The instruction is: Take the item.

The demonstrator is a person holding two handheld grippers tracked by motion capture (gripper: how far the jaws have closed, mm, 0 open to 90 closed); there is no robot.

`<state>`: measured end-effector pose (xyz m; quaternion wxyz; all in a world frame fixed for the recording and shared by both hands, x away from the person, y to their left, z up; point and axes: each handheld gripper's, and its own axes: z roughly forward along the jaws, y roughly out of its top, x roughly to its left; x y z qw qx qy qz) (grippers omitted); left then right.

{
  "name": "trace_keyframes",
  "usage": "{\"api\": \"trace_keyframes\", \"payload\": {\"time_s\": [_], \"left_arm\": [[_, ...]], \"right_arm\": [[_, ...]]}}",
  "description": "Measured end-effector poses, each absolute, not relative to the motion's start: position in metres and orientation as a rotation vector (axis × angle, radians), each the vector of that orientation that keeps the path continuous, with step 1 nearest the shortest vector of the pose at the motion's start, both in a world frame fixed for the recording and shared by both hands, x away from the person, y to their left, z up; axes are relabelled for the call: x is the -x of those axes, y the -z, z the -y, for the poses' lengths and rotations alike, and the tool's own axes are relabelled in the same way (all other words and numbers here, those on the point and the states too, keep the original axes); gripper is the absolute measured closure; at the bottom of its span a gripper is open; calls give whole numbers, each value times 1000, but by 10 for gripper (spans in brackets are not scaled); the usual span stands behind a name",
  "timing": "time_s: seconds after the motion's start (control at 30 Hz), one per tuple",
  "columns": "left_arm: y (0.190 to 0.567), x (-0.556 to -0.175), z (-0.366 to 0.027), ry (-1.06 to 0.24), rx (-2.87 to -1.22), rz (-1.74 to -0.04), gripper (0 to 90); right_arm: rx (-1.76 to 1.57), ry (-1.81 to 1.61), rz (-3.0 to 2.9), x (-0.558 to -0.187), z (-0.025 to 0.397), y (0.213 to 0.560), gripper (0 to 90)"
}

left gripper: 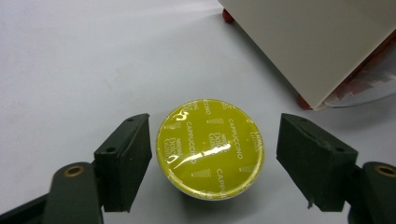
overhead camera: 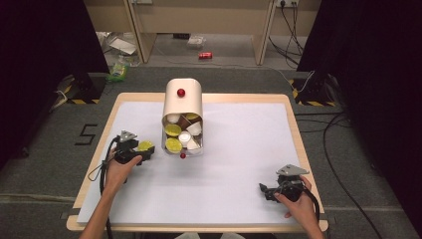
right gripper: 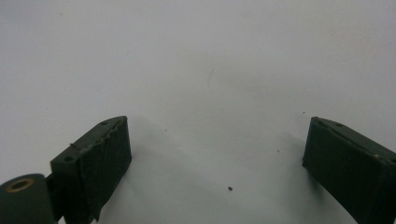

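Left gripper jaws spread round yellow capsule, seemingly not touching; close evenly on its rim; right gripper jaws spread, idle

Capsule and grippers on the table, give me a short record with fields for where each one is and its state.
capsule: yellow cappuccino capsule, lid up on the white table sheet, between the left gripper's jaws
left gripper: open, a gap on each side of the capsule
right gripper: open, over bare sheet
dispenser: cream capsule dispenser, more capsules inside, right of the left gripper
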<state>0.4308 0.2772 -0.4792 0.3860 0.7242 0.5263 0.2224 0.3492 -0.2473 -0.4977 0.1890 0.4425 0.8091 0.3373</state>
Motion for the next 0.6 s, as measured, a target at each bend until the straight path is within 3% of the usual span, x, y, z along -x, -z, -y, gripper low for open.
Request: {"api": "trace_keyframes", "payload": {"time_s": [0.37,0.6], "left_arm": [[475,-425,-275,-572,-1848,-1344,159],[469,-416,-275,-584,-1841,-1332,158]], "right_arm": [[-1245,-949,-2276,-349,247,498,81],[-1245,-949,-2276,-349,247,498,81]]}}
